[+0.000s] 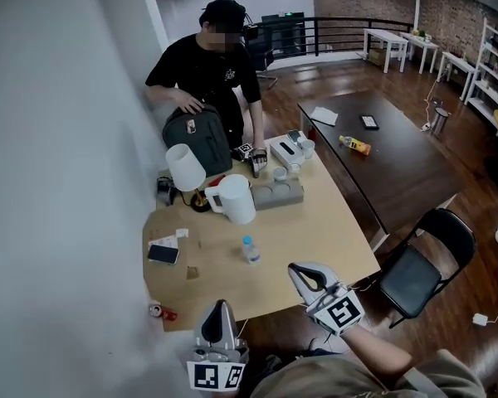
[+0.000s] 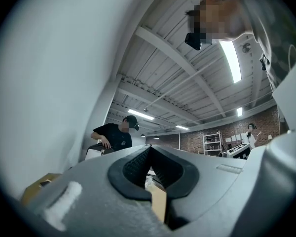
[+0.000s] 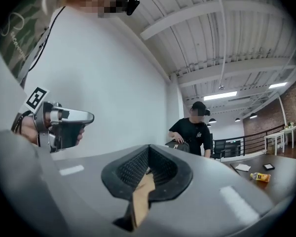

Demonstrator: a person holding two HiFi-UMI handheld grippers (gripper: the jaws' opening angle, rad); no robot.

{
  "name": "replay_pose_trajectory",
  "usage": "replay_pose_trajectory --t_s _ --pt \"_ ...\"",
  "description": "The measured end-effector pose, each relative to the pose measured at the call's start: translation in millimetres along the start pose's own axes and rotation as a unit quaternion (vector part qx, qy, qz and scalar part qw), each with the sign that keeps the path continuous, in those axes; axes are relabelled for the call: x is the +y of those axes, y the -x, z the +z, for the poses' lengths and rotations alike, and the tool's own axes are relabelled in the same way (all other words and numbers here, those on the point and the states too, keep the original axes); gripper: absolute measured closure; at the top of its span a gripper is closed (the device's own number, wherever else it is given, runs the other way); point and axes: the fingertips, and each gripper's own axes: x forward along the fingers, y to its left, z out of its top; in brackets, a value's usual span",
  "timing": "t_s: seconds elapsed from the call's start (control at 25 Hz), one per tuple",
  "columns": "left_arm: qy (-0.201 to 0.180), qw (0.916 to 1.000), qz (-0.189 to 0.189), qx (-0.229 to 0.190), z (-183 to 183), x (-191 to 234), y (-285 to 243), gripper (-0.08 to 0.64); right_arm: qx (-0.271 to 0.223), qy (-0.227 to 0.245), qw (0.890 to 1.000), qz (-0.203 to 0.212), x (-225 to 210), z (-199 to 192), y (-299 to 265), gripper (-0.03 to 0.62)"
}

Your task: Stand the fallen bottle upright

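A small clear bottle point(image 1: 250, 249) with a blue cap stands upright on the light wooden table point(image 1: 315, 239), apart from both grippers. My left gripper point(image 1: 222, 307) hangs at the table's near edge, below and left of the bottle, with its jaws together and nothing between them point(image 2: 149, 150). Just off the near right edge, my right gripper point(image 1: 304, 271) is also shut and empty point(image 3: 149, 150). The right gripper view also catches the left gripper point(image 3: 90, 116) at its left. A yellow bottle point(image 1: 354, 145) lies on its side on the dark table point(image 1: 398, 172).
A person in black stands at the far end with a hand on a dark backpack point(image 1: 197, 139). A white jug point(image 1: 235, 199), a white shade point(image 1: 185, 167), a grey tray of cups point(image 1: 278, 194) and a phone point(image 1: 163, 254) are on the wooden table. A folding chair point(image 1: 419, 264) stands at the right.
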Motion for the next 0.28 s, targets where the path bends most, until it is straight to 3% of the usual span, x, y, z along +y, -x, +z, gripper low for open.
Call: replay_pose_trajectory --t_s 0.28 --pt "-0.003 0.9998 -0.014 -0.015 4.8 2.8 -9.2 0.557 0.007 0.009 1.0 -0.012 2.2 3.3 -7.1 0.591"
